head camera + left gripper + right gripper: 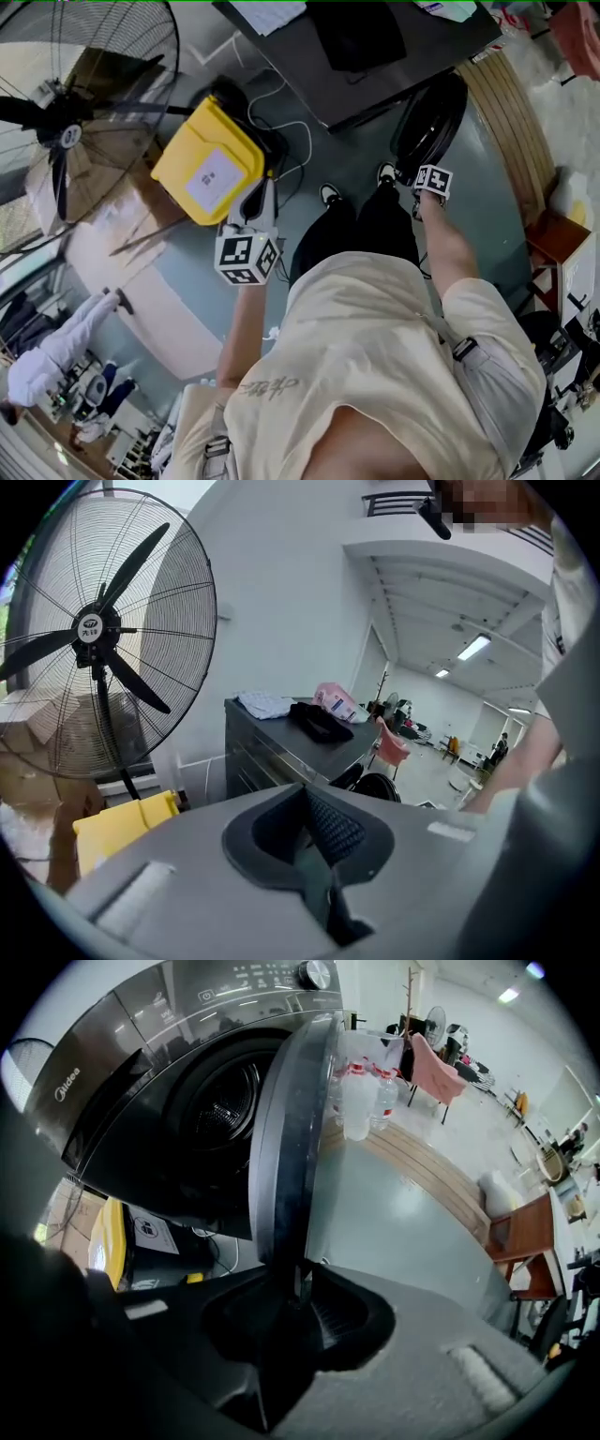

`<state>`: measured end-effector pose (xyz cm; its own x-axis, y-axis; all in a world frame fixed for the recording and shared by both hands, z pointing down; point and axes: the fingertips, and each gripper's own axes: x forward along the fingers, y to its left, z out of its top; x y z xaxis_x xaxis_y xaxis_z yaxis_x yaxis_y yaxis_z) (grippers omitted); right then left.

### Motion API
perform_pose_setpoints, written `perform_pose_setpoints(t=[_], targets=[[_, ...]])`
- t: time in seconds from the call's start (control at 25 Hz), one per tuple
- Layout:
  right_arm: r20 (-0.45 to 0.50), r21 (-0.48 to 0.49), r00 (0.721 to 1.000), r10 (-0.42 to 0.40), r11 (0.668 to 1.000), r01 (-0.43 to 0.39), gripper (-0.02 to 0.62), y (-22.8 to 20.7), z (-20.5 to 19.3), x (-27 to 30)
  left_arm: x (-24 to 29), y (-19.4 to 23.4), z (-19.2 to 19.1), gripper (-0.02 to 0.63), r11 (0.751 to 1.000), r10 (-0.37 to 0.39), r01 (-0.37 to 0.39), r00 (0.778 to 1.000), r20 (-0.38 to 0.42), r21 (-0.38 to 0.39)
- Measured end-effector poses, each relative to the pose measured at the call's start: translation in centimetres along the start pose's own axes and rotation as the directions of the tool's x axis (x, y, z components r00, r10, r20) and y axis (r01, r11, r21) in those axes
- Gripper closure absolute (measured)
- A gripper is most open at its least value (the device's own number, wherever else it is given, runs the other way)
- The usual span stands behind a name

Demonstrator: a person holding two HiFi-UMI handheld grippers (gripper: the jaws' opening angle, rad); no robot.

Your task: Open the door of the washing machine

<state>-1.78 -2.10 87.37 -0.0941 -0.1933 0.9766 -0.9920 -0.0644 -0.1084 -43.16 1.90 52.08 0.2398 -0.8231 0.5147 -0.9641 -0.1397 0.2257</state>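
Close to the lens in the right gripper view, the right hand-held gripper (295,1283) is clamped on the lower rim of the washing machine door (289,1119). The jaw tips sit in deep shadow, so the exact contact spot is hard to read. The door shows edge-on, a dark round slab w/ a glossy rim. It stands well out from the front panel, approx. at right angles to it.

Behind it the drum opening (220,1101) is exposed, w/ a black surround and perforated metal inside. The washing machine (122,1054) is dark grey. Its ctrl strip and dial (315,973) run along the top, cut off by the frame edge. Clear bottles (361,1096) stand beyond the door, too blurred to read.

In the head view the right jaws are hidden under the marker cube (433,180) and forearm. The door shows there as a black disc past the person's shoes.

The left hand-held gripper (314,832) has its jaws together w/ nothing between them, held well apart from the door. Past it are a yellow box (122,827) on the floor, then a standing fan (98,630). Further off, a dark cloth (319,722) lies on a grey tabletop (277,728).
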Motion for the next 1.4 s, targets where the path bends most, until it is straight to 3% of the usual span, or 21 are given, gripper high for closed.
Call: perform_pose_setpoints(t=[0.16,0.36,0.44,0.52,0.64,0.72,0.84,0.96,1.04,1.2,1.4], targets=[[-0.022,-0.068,1.000,-0.003,0.998,0.001,0.520,-3.0,-0.4,-0.5,0.7,-3.0,0.6,0.589,1.000,-0.001,0.001,1.000,0.021,0.020],[-0.059,-0.128,0.997,0.057,0.990,-0.064,0.525,-5.4,-1.9,-0.7,2.3,-8.4,0.9,0.589,0.999,-0.006,0.005,1.000,0.025,0.034],[-0.066,-0.166,0.997,0.044,0.985,-0.054,0.523,-7.2,-1.8,-1.1,3.5,-11.3,1.2,0.589,1.000,-0.017,0.016,0.999,0.040,0.024],[-0.028,-0.237,1.000,-0.012,0.971,0.005,0.522,-9.8,-0.6,-1.7,4.7,-14.4,1.5,0.589,0.999,-0.037,0.037,0.998,0.058,-0.010],[-0.043,-0.301,0.999,0.008,0.953,-0.021,0.520,-11.9,-1.1,-2.0,6.0,-18.6,0.9,0.589,0.996,-0.067,0.070,0.996,0.061,-0.055],[-0.063,-0.337,0.998,0.003,0.941,-0.024,0.520,-13.4,-1.1,-2.1,7.0,-20.5,0.8,0.589,0.996,-0.073,0.075,0.996,0.055,-0.041],[-0.070,-0.349,0.997,0.037,0.935,-0.059,0.520,-15.3,-1.2,-2.2,8.1,-22.5,0.5,0.589,0.997,-0.074,0.075,0.996,0.046,-0.016],[-0.094,-0.399,0.995,-0.024,0.917,-0.015,0.522,-19.0,-1.2,-2.9,9.2,-24.5,-0.1,0.589,0.997,-0.071,0.072,0.997,0.030,-0.013],[-0.087,-0.419,0.996,-0.023,0.908,-0.016,0.523,-20.6,-0.7,-2.9,10.1,-26.2,-0.1,0.589,0.997,-0.081,0.081,0.996,0.022,-0.015],[-0.050,-0.434,0.999,0.022,0.900,-0.041,0.529,-22.1,0.8,-2.6,11.8,-29.3,1.5,0.589,0.992,-0.124,0.123,0.992,0.018,0.028],[-0.039,-0.424,0.998,-0.043,0.905,0.022,0.531,-25.5,2.9,-2.7,14.6,-31.3,2.4,0.589,0.978,-0.198,0.199,0.980,-0.022,0.054]])
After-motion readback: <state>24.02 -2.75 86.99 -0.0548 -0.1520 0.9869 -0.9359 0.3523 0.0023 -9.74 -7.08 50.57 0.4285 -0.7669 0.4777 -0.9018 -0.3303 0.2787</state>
